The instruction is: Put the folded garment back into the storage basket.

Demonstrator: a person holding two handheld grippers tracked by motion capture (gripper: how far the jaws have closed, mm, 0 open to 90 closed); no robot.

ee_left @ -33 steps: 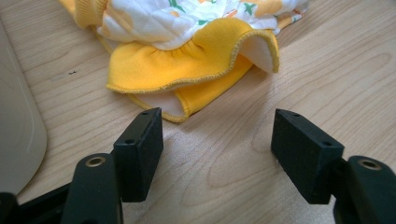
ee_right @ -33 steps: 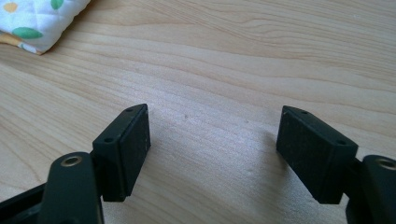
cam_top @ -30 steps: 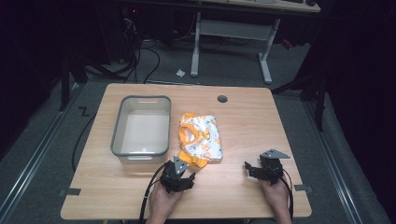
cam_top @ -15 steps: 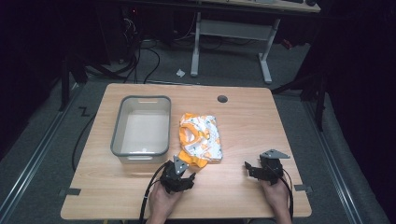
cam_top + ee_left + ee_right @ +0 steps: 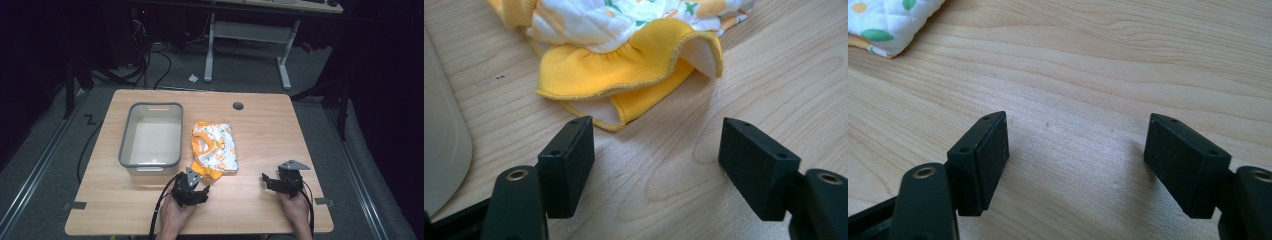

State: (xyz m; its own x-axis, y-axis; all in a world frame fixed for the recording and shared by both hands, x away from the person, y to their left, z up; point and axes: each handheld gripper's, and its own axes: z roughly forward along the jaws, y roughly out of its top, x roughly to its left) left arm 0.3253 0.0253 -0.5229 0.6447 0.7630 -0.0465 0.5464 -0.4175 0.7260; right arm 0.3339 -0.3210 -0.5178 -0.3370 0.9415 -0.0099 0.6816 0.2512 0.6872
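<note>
One garment (image 5: 214,150), yellow and white with a print, lies crumpled at the middle of the table (image 5: 260,130), just right of one grey bin (image 5: 150,135). Two grippers sit near the front edge: the left gripper (image 5: 192,187), jaws spread, just short of the garment's yellow hem; the right gripper (image 5: 280,181), jaws spread over bare wood.

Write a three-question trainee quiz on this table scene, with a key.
1. True or false: the left gripper is shut on the yellow-trimmed garment.
2. Which stands left of the garment in the high view? A) grey bin B) metal pot C) cardboard box
3. Fill in: the right gripper has its fingers spread over bare ____.

Key
1. False; its fingers are open, just short of the yellow hem.
2. A
3. Table wood.
</note>
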